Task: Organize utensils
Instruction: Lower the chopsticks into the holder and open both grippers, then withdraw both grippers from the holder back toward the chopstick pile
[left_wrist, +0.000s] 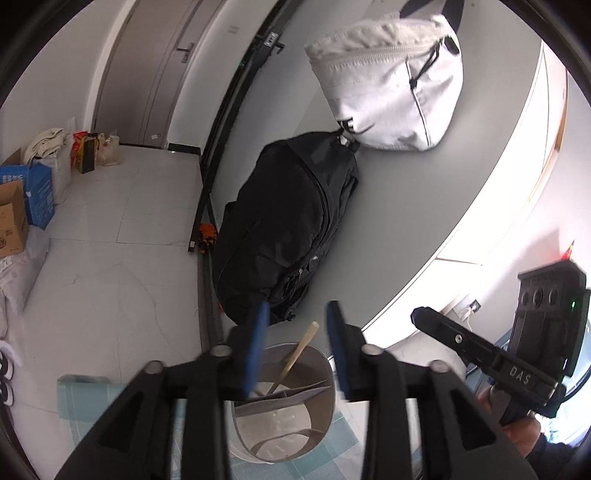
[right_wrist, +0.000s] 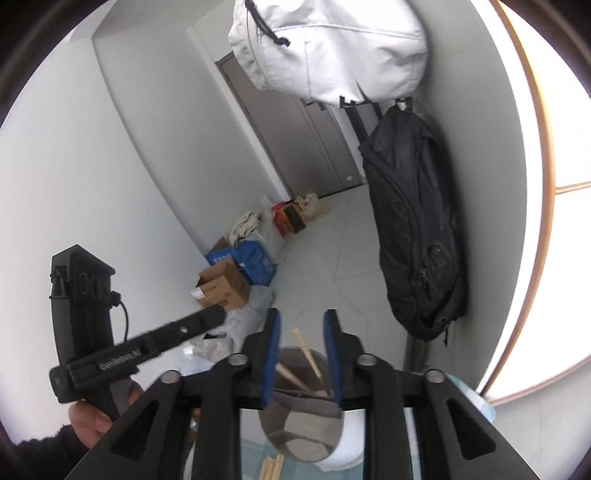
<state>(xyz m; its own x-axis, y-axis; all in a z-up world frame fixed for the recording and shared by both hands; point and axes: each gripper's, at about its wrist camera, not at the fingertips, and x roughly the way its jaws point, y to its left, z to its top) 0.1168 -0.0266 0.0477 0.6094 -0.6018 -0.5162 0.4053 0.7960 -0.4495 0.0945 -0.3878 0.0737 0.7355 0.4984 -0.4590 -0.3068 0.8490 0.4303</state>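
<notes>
A grey divided utensil holder (left_wrist: 295, 398) stands on a checked blue-green cloth (left_wrist: 343, 443). One wooden-handled utensil (left_wrist: 299, 350) leans in its back compartment. My left gripper (left_wrist: 297, 317) is open and empty above the holder. The right gripper body (left_wrist: 491, 362) shows at the right. In the right wrist view my right gripper (right_wrist: 302, 325) is open and empty above the same holder (right_wrist: 303, 428), where two wooden handles (right_wrist: 308, 354) stick up. More wooden sticks (right_wrist: 271, 467) lie on the cloth below it. The left gripper body (right_wrist: 147, 343) shows at the left.
A black backpack (left_wrist: 291, 229) and a white bag (left_wrist: 391, 85) hang on the grey wall behind the holder. Cardboard and blue boxes (right_wrist: 236, 273) and bags sit on the tiled floor by a grey door (right_wrist: 295, 136). A bright window (right_wrist: 554, 221) is at the right.
</notes>
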